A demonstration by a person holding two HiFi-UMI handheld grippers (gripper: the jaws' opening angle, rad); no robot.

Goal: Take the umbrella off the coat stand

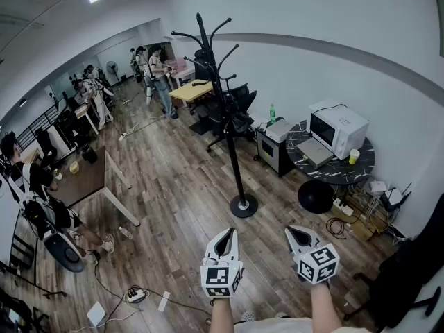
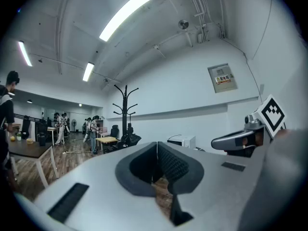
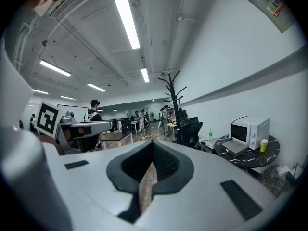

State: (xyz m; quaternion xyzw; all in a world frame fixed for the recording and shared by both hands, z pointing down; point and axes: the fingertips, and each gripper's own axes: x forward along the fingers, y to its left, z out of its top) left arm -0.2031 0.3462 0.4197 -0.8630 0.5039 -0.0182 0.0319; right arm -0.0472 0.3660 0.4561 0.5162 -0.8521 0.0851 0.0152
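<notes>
Clock directions are read on the head view, with the person at six.

**Nearest, at six.** The left gripper (image 1: 225,236) and the right gripper (image 1: 297,234) are held side by side at about the same height, both pointing roughly level towards twelve. Each gripper's own view shows its dark pads pressed together with nothing between them. Both tongs are closed and empty. This looks like a carrying posture for an approach, since nothing is within reach.

**Middle ground, at twelve.** A tall black metal coat stand (image 1: 225,123) with curved hooks rises from a round base (image 1: 243,205) on the dark wood-plank floor (image 1: 180,186). The stand is well apart from both grippers, and the floor between is bare, so I judge a straight walk-up to be possible.

**The umbrella.** I cannot pick it out with certainty. A small dark shape (image 1: 201,55) sits against the pole below the upper hooks and may be the umbrella. At this range it merges with the black office chair (image 1: 236,109) behind the stand.

**At two.** A round black marble-look table (image 1: 361,165) carries a white microwave oven (image 1: 338,127) and a yellow cup (image 1: 354,156). It stands near enough to the stand's right side to hamper an approach from there.

**Far, at eleven.** A yellow-topped desk (image 1: 191,90) and several standing people (image 1: 163,75) are well clear of the work.

**Finding.** The task is not yet begun. Before any lift, the person must close in on the stand and a gripper must open.
</notes>
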